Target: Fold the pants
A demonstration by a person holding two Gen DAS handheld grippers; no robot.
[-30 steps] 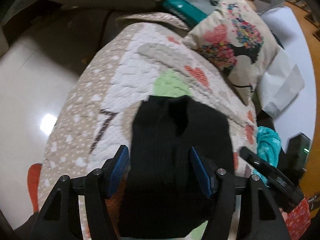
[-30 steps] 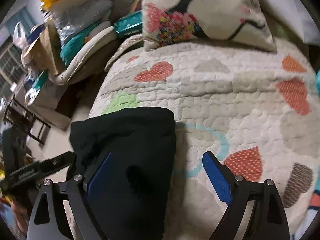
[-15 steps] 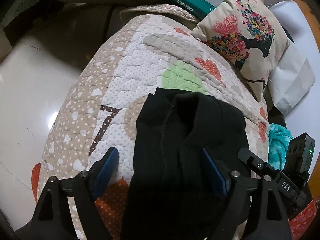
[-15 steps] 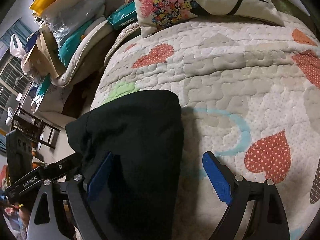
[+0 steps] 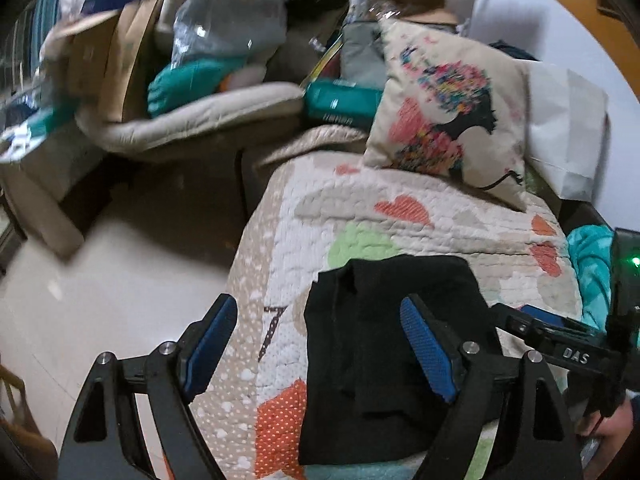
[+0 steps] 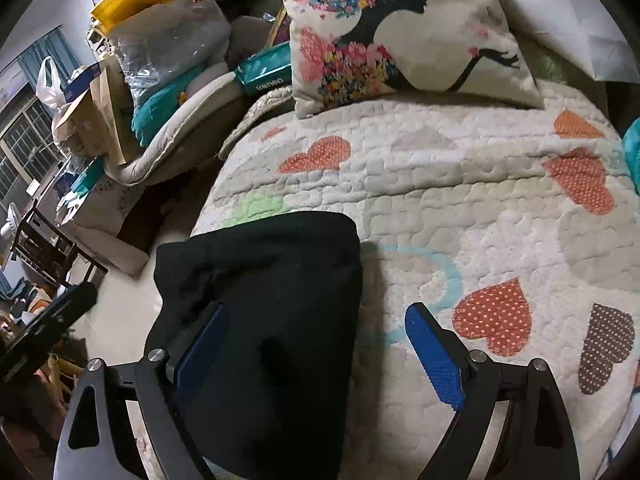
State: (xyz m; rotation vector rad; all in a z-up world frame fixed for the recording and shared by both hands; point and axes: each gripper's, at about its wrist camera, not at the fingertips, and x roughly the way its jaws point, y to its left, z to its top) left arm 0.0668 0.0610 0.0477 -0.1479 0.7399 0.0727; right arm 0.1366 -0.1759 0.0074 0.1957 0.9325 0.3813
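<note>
The black pants (image 5: 384, 340) lie folded into a compact rectangle on the heart-patterned quilt (image 5: 360, 208), near its left edge. My left gripper (image 5: 320, 344) hovers above them, jaws wide open; its right pad is over the cloth and its left pad over bare quilt, with nothing pinched. In the right wrist view the pants (image 6: 272, 300) fill the lower left. My right gripper (image 6: 316, 340) stands open over their right edge, its left pad above the fabric and its right pad above the quilt (image 6: 480, 184). Each gripper shows at the rim of the other's view.
A printed pillow (image 5: 448, 120) leans at the far end of the quilt, with a white paper bag (image 5: 568, 132) behind it. Left of the bed are pale floor (image 5: 100, 288), a cushioned seat and piled bags and boxes (image 6: 132, 72). Teal cloth (image 5: 592, 264) lies at the right.
My left gripper's jaws have spread wider, and it has lifted and drawn back from the pants while rolling, so more of the room shows. The right gripper stays open and barely shifts.
</note>
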